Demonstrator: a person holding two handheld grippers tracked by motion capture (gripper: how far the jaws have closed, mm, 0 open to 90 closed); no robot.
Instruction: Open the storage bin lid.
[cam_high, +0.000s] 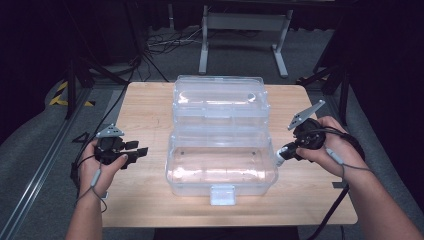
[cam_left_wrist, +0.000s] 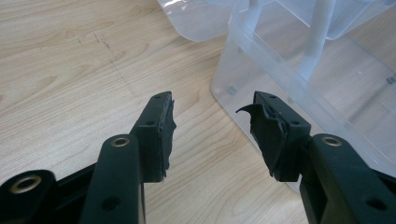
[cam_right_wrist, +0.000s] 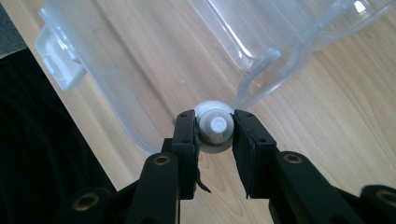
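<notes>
Pale wood-grain table (cam_high: 145, 200) stands in a dark room, with grey floor and a metal frame (cam_high: 244, 30) behind it. At the table's middle sits 1 clear plastic storage box (cam_high: 220, 170), open, its see-through lid (cam_high: 219, 100) folded back toward the far edge. The box has rounded corners and a whitish latch tab (cam_high: 222, 194) on its near wall. Wood grain shows through its bottom.

2 hands come in from the bottom of the high view, each holding 1 black two-jaw gripper. The left hand (cam_high: 97, 167) rests over the table to the left of the box, with the left gripper (cam_high: 140, 151) pointing right toward the box wall and apart from it. In the left gripper view its jaws stand spread with bare table between them, and the box's corner (cam_left_wrist: 224, 88) lies just ahead. The pad (cam_left_wrist: 261, 130) on one jaw looks torn and ragged.

The right hand (cam_high: 332, 147) is at the box's right side, with the right gripper (cam_high: 280, 156) angled left and down. In the right gripper view the right gripper (cam_right_wrist: 215, 133) has its jaws clamped on 1 small white round-ended object (cam_right_wrist: 214, 127), seen end on, just beside the box's outer wall (cam_right_wrist: 121, 112). What that object is cannot be told.
</notes>
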